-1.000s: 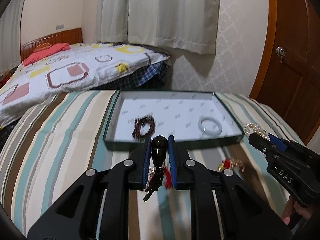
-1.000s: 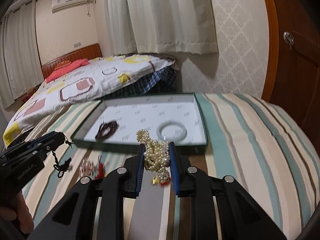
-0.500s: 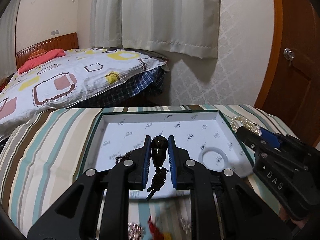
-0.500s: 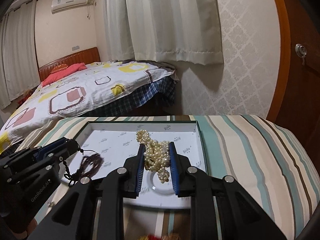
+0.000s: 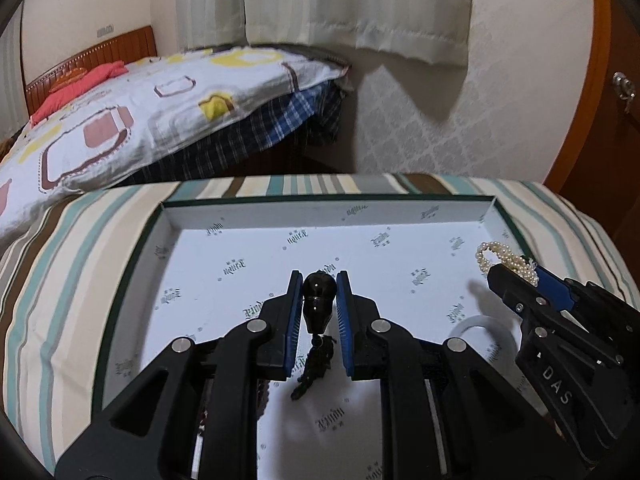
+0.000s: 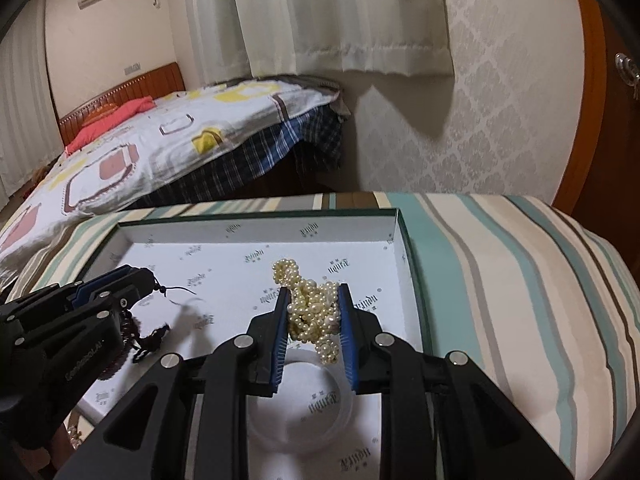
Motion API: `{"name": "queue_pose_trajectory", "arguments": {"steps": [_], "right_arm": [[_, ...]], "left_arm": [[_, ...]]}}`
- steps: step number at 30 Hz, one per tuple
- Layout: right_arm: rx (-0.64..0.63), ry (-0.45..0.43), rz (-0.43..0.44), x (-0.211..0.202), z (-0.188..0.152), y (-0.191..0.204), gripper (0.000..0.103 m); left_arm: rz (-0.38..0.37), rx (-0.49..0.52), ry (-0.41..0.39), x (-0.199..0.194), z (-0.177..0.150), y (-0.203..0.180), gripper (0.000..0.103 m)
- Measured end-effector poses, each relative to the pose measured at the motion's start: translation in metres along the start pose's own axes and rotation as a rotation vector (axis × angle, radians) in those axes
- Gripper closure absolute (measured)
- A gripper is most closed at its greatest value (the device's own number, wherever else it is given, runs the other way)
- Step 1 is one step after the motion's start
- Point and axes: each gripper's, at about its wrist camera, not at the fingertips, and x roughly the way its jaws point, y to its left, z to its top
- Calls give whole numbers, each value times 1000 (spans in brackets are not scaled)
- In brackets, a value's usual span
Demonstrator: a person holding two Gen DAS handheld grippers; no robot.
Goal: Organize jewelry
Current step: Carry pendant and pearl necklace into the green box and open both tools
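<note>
My left gripper (image 5: 318,280) is shut on a black bead pendant (image 5: 317,303) whose dark tassel (image 5: 316,366) hangs below it, above the white floor of a shallow dark-green box (image 5: 328,199). My right gripper (image 6: 313,294) is shut on a bunched pearl necklace (image 6: 314,308), also over the box (image 6: 404,248). In the left wrist view the right gripper (image 5: 516,276) shows at the right with the pearls (image 5: 504,258). The left gripper (image 6: 140,280) appears at the left of the right wrist view. A white bangle (image 6: 352,412) lies in the box beneath the right gripper. Dark red beads (image 6: 130,328) lie under the left gripper.
The box sits on a striped bedspread (image 6: 520,280). Beyond it stands a second bed with a patterned quilt (image 5: 132,120), a curtain (image 5: 352,4) and a wallpapered wall. A wooden door (image 6: 612,120) is at the right. A few small trinkets (image 6: 72,436) lie outside the box's near left corner.
Both grippers have moved forward and down, from short of the box to above its floor, still holding the pendant and the pearls. The loose trinkets on the bedspread have dropped behind.
</note>
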Motion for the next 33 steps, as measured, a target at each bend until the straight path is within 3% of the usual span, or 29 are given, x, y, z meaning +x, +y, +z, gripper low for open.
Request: {"name": "queue_pose_trajectory", "arguments": {"steps": [8,18,24,28,33], "right_arm": [[1,71,-16,17,6,-2,79],[-10,122,-36,27,11,-1,79],[-11,148,-39,32,11,0,77],[-14,139,-40,31,11,1,64],[-15,129,-40,30,12,2,60]], "left_arm": [[25,27,79,21,1,-5,86],[40,35,106,30,4,-6,85],[37,37,99,29,5,-7,74],[32,32,98,29,5,-6,65],[25,27,89,27,6,-7,56]]}}
